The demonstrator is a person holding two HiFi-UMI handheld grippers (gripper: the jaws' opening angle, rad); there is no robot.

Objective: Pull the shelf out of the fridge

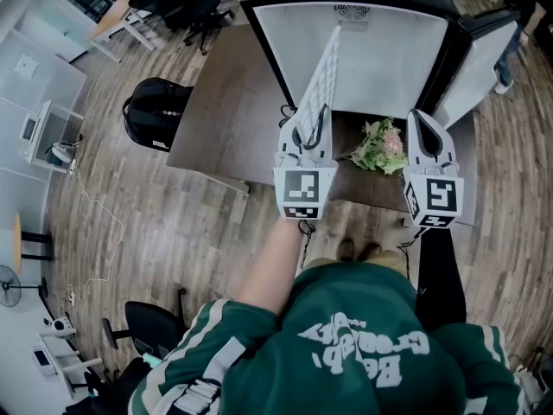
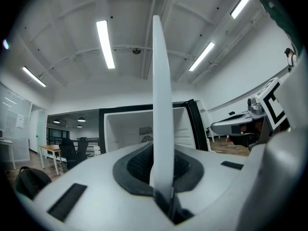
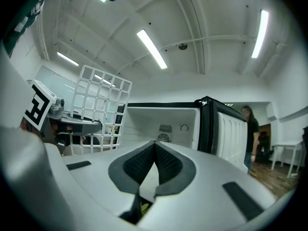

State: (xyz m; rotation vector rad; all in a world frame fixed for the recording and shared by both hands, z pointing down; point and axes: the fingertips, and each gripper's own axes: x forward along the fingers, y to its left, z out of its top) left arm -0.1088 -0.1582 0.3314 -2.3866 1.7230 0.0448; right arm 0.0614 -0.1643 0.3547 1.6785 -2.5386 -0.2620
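In front of the open fridge point(image 1: 389, 50), the left gripper point(image 1: 304, 135) is clamped on the shelf's point(image 1: 321, 72) near edge; the shelf stands on edge, apparently outside the cabinet, long axis pointing fridgeward, while the right gripper point(image 1: 425, 126) hangs alongside, jaws together, empty

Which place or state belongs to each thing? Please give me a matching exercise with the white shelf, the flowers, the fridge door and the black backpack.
Things:
1. white shelf
2. flowers
3. fridge door
4. black backpack

Places or states:
A. on the floor, beside the table
B. clamped on edge in the left tool
C. swung open
D. lying on the table in front of the fridge

Right pairs: 1-B, 2-D, 3-C, 4-A.
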